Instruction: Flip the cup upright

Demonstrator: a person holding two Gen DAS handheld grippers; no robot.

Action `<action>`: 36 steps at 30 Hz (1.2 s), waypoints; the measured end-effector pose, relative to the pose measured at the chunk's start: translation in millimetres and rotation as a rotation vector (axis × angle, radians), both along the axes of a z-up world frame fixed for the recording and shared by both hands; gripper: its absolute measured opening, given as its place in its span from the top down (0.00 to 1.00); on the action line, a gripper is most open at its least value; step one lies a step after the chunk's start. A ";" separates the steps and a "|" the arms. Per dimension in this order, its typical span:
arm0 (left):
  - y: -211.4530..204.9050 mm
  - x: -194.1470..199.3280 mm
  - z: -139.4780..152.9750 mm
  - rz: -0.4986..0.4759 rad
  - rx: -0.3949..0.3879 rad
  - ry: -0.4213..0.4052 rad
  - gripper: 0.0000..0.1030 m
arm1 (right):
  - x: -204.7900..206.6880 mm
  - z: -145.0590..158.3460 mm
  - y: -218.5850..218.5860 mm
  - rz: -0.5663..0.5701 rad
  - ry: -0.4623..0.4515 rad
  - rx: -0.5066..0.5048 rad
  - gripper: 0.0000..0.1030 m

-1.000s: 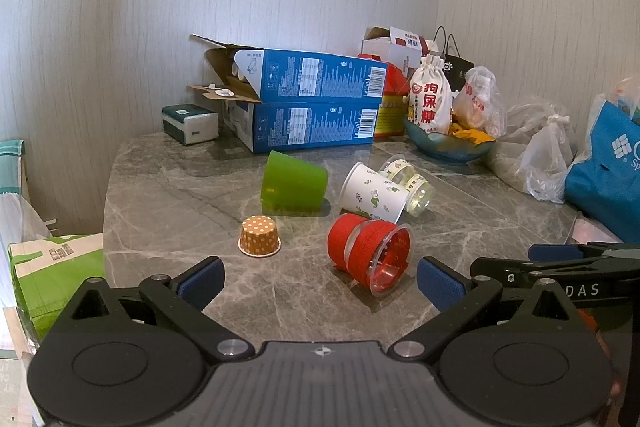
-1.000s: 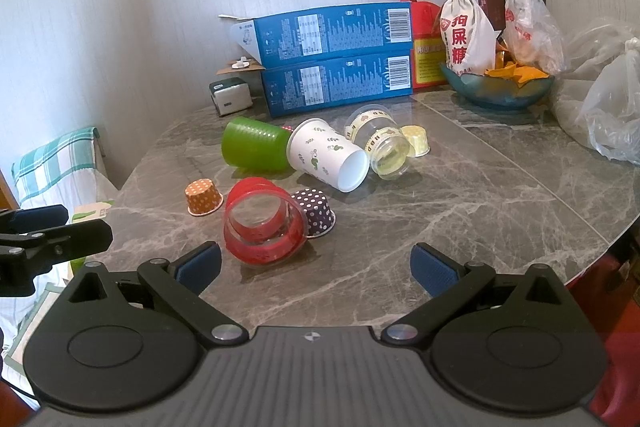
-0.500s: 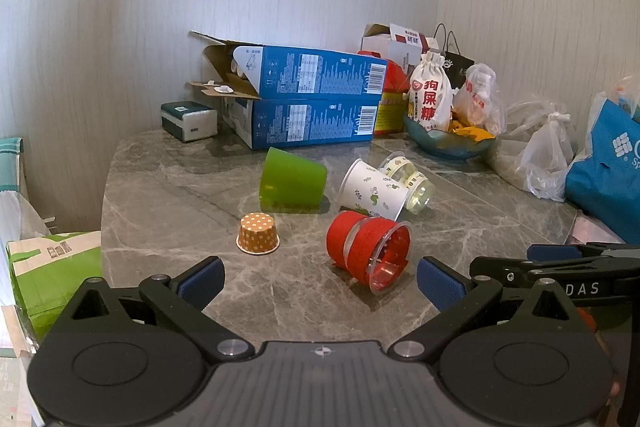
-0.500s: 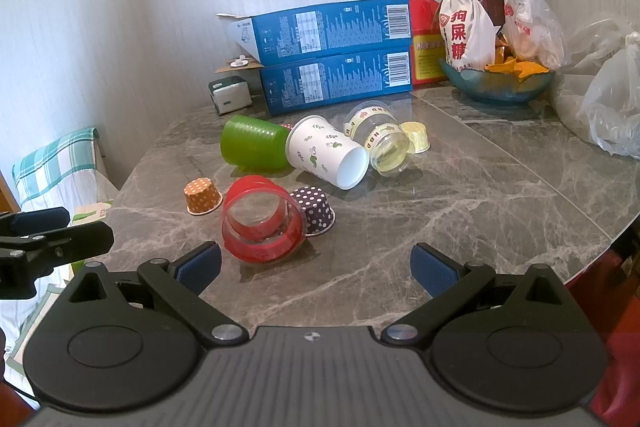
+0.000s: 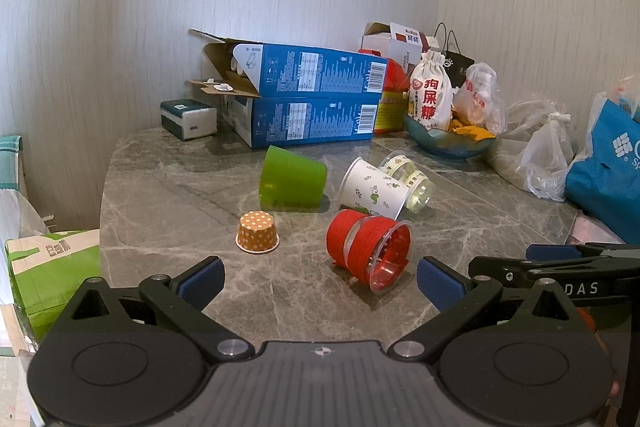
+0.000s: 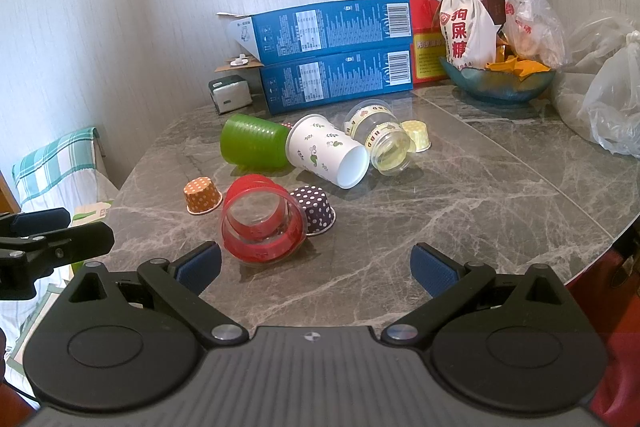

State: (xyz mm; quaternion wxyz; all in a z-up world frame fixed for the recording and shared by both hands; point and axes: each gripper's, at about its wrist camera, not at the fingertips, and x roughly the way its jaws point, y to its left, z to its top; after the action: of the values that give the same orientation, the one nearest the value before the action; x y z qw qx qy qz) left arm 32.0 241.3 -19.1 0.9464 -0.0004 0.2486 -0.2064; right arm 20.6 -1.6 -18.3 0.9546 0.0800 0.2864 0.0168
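Observation:
Several cups lie on the grey marble table [image 5: 160, 195]. A clear cup with red bands [image 5: 370, 251] [image 6: 262, 223] lies on its side, nearest both grippers. A green cup [image 5: 292, 177] [image 6: 254, 143], a white leaf-print paper cup [image 5: 374, 193] [image 6: 328, 155] and a clear cup with yellow bands [image 5: 412, 179] [image 6: 380, 139] also lie on their sides. An orange dotted cup [image 5: 258, 237] [image 6: 202, 195] and a purple dotted cup [image 6: 314, 209] stand upside down. My left gripper [image 5: 320, 281] and right gripper [image 6: 316, 267] are open and empty, hovering at the table's near edge.
Two stacked blue boxes [image 5: 312, 103] [image 6: 332, 55], a tissue box [image 5: 188, 119], a blue bowl with snacks [image 6: 496, 83], a white drawstring bag [image 5: 430, 95] and plastic bags [image 6: 608, 99] line the back and right. A small yellow cup [image 6: 416, 135] lies behind the cups.
Both views shift slightly; the cups sit a little lower or nearer in frame. Nothing on the table has moved and both grippers stay open.

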 end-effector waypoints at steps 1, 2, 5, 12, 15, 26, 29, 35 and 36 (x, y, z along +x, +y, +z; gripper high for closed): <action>0.1 0.3 -0.1 0.000 0.000 0.000 0.00 | -0.1 0.0 0.0 0.001 0.001 0.000 0.01; -0.1 0.2 -0.3 0.000 0.000 0.001 0.00 | -0.1 -0.1 0.1 0.001 0.001 0.001 0.01; 0.0 1.9 -0.3 -0.001 -0.001 0.003 0.00 | 0.4 -0.4 0.4 0.001 0.001 0.002 0.01; -0.6 2.6 2.2 -0.005 0.000 -0.002 0.00 | 1.6 0.7 1.4 0.008 -0.011 0.000 0.01; -0.7 2.6 3.3 -0.004 -0.001 -0.004 0.00 | 2.4 3.3 2.1 0.012 -0.018 0.003 0.01; 1.4 4.6 11.0 0.016 0.024 0.018 0.00 | 11.1 18.4 -6.1 0.005 0.009 0.028 0.01; 1.8 9.1 13.2 0.049 0.046 0.050 0.00 | 16.8 27.2 -7.9 0.041 0.005 0.034 0.01; 10.9 24.2 5.0 0.061 -0.001 0.133 0.00 | 60.3 47.2 -9.0 0.122 0.023 0.019 0.01; 12.1 26.3 3.4 0.059 -0.009 0.147 0.00 | 69.0 48.8 -9.0 0.127 0.031 0.010 0.01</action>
State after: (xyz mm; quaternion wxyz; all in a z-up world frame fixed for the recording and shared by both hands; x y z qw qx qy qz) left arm 58.3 253.5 -15.7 0.9312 -0.0274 0.3163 -0.1791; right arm 89.6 -10.5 30.4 0.9466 0.0668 0.3056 0.0774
